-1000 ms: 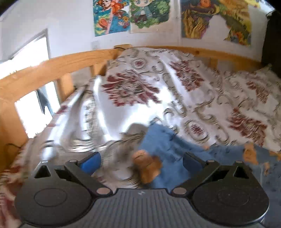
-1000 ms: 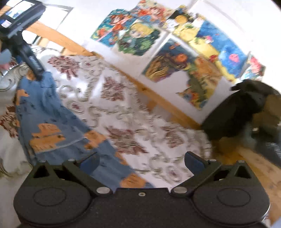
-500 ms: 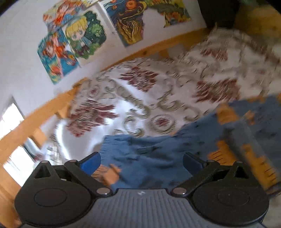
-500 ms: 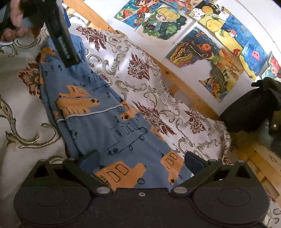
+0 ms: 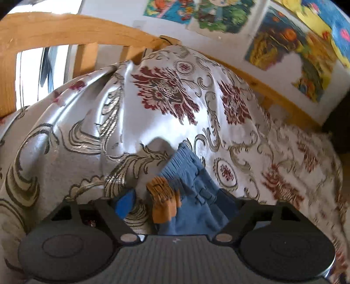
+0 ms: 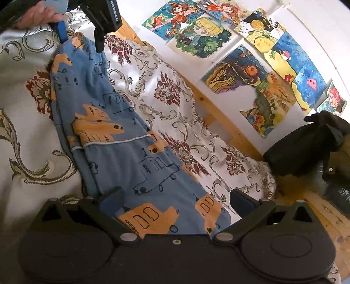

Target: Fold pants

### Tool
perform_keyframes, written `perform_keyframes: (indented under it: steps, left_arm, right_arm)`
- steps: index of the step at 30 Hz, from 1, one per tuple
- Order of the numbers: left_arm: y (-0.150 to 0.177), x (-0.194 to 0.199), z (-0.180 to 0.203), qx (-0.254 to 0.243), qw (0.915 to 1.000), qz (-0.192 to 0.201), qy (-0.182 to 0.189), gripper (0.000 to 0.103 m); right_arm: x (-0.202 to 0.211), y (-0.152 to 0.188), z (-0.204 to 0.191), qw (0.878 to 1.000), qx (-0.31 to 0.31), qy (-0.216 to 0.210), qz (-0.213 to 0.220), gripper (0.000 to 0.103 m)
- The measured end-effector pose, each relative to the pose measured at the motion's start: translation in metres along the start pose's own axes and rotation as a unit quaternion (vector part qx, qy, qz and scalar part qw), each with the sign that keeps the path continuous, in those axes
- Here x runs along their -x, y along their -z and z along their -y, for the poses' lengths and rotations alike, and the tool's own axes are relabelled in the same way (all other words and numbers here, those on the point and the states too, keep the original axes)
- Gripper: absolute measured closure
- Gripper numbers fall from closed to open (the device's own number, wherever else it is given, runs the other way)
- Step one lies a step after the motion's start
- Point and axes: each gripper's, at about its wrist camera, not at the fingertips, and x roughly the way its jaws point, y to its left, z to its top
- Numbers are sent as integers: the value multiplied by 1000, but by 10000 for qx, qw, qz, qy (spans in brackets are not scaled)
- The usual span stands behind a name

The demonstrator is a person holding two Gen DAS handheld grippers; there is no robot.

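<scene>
Blue cotton printed with orange vehicles makes up the single pair of pants (image 6: 122, 139), which lies stretched lengthwise on a bed covered by one shiny white bedspread (image 5: 122, 122) with dark red flowers and grey-gold scrolls. Two grippers are at work. The left gripper (image 5: 175, 201) is at the gathered elastic waistband, its blue-padded fingers (image 5: 125, 204) spread wide, with the waistband bunched between them but not pinched; in the right wrist view that same tool appears at the top left, held by a hand (image 6: 37, 16), its tips touching or just above the waist edge. The right gripper (image 6: 175, 201) is at the opposite end, over the leg cuffs, its jaws also spread apart with the fabric lying between and beneath them, not clamped. A wooden bed frame (image 5: 65, 32) runs behind the bedspread. On the white wall hang several coloured drawings (image 6: 247, 72); the edges overlap, so the exact count is unclear. One dark garment (image 6: 306, 144) hangs at the right, beyond the foot of the bed. No container is in view.
</scene>
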Motion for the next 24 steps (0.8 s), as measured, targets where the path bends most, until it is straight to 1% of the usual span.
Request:
perform_keyframes:
  steps: [1, 2, 5, 6, 8, 10, 12, 14, 15, 16, 17, 19, 21, 22, 23, 24]
  left_arm:
    - [0, 0, 0, 15, 10000, 28, -18, 37]
    - [1, 0, 1, -55, 9999, 61, -87, 54]
    - [11, -1, 14, -646, 9964, 206, -504, 69]
    - [15, 0, 21, -897, 9938, 287, -593, 72]
    - [21, 6, 35, -1389, 9873, 468, -609, 78]
    - [26, 10, 50, -1864, 9786, 616, -613, 79]
    - [35, 12, 63, -2371, 9667, 734, -620, 79]
    - [41, 12, 73, -2748, 9562, 792, -620, 79]
    - [43, 12, 76, -2866, 9527, 801, -622, 79]
    - [44, 12, 78, -2911, 9516, 786, -603, 79]
    - [44, 11, 79, -2895, 9525, 745, -582, 78]
    - [40, 10, 76, -2683, 9598, 603, -563, 76]
    - [33, 7, 67, -2304, 9701, 483, -592, 64]
    - [29, 6, 60, -2137, 9741, 427, -595, 53]
    - [23, 4, 54, -1910, 9791, 379, -592, 48]
    - [17, 2, 45, -1649, 9842, 313, -569, 46]
  right_arm:
    - [0, 0, 0, 10000, 1, 3, 3, 1]
    - [0, 0, 0, 10000, 3, 4, 6, 1]
    - [1, 1, -1, 10000, 35, 39, 30, 1]
    - [1, 1, -2, 10000, 57, 64, 46, 1]
    - [3, 1, -3, 9998, 113, 122, 86, 1]
    - [3, 1, -5, 9996, 160, 169, 126, 1]
    - [4, 1, -5, 9996, 179, 187, 141, 1]
    - [4, 2, -5, 9995, 182, 190, 144, 1]
    - [4, 2, -5, 9996, 173, 187, 154, 1]
    - [4, 2, -5, 9995, 178, 193, 160, 1]
    - [3, 2, -5, 9995, 182, 194, 166, 1]
    - [3, 2, -4, 9995, 191, 202, 175, 1]
    - [3, 2, -4, 9995, 190, 202, 176, 1]
    - [3, 2, -4, 9995, 191, 203, 178, 1]
    - [3, 2, -4, 9995, 191, 203, 177, 1]
    - [3, 2, -5, 9995, 190, 202, 177, 1]
